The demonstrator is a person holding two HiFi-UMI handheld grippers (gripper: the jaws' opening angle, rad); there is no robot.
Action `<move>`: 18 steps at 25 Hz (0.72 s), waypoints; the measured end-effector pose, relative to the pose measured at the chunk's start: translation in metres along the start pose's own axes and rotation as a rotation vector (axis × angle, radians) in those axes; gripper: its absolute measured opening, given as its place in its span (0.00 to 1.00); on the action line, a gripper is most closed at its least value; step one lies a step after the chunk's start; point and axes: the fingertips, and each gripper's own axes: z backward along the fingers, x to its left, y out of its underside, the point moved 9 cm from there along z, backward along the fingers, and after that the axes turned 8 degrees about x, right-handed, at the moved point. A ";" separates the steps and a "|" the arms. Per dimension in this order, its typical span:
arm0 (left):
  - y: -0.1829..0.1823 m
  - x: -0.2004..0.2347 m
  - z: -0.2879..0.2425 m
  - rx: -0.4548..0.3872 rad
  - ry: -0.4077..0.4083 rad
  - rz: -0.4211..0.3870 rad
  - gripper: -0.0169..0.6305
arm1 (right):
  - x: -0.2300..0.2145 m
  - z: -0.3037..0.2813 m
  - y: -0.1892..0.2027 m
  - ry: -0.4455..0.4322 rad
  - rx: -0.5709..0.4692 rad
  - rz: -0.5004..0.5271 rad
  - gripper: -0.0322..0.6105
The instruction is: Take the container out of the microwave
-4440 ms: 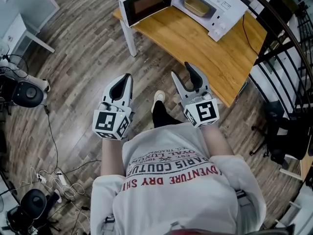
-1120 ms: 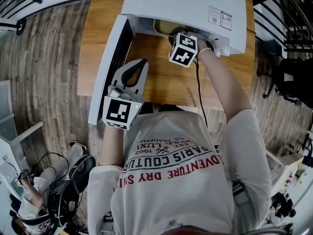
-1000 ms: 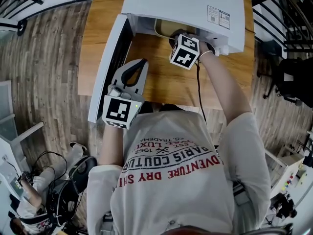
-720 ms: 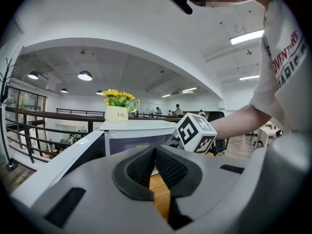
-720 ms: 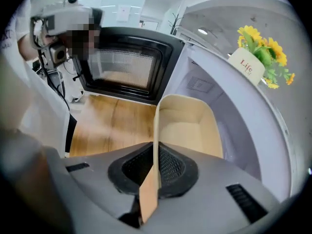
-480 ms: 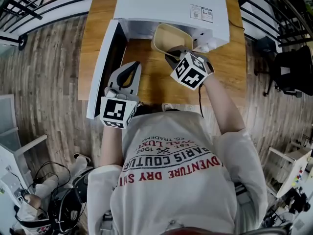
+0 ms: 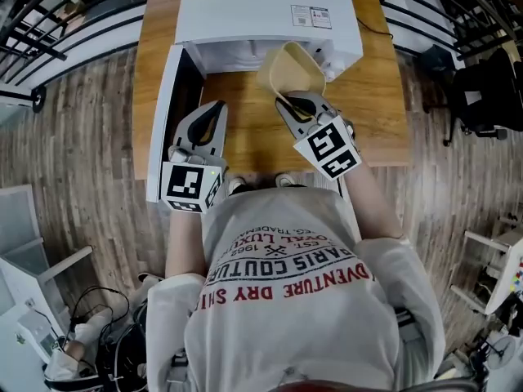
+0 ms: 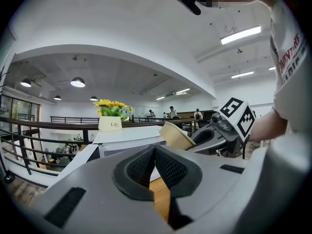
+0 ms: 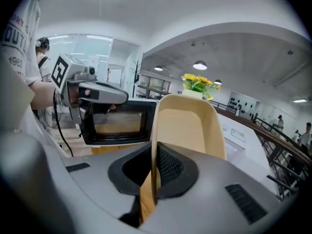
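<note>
The beige plastic container hangs tilted in the air in front of the white microwave's open cavity, above the wooden table. My right gripper is shut on its near rim; in the right gripper view the thin wall of the container runs between the pads. My left gripper hovers over the table beside the open microwave door, shut and holding nothing. In the left gripper view the container and the right gripper show to the right.
A white pot of yellow flowers stands on top of the microwave. The door sticks out toward me at the left of the table. Black railings run behind the table, and wood floor lies on both sides.
My right gripper has drawn the container out of the microwave cavity, lifted it toward me and rolled, so the container now tilts. The left gripper has risen slightly.
</note>
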 end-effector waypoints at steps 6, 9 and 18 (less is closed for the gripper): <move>-0.012 0.003 0.000 -0.022 0.018 -0.030 0.05 | -0.006 0.037 -0.008 0.174 -0.158 -0.124 0.10; -0.017 0.007 0.001 -0.037 0.020 -0.033 0.05 | -0.005 0.052 -0.014 0.246 -0.216 -0.143 0.10; -0.030 0.012 -0.002 -0.075 0.057 -0.037 0.05 | -0.013 0.069 -0.019 0.383 -0.367 -0.231 0.10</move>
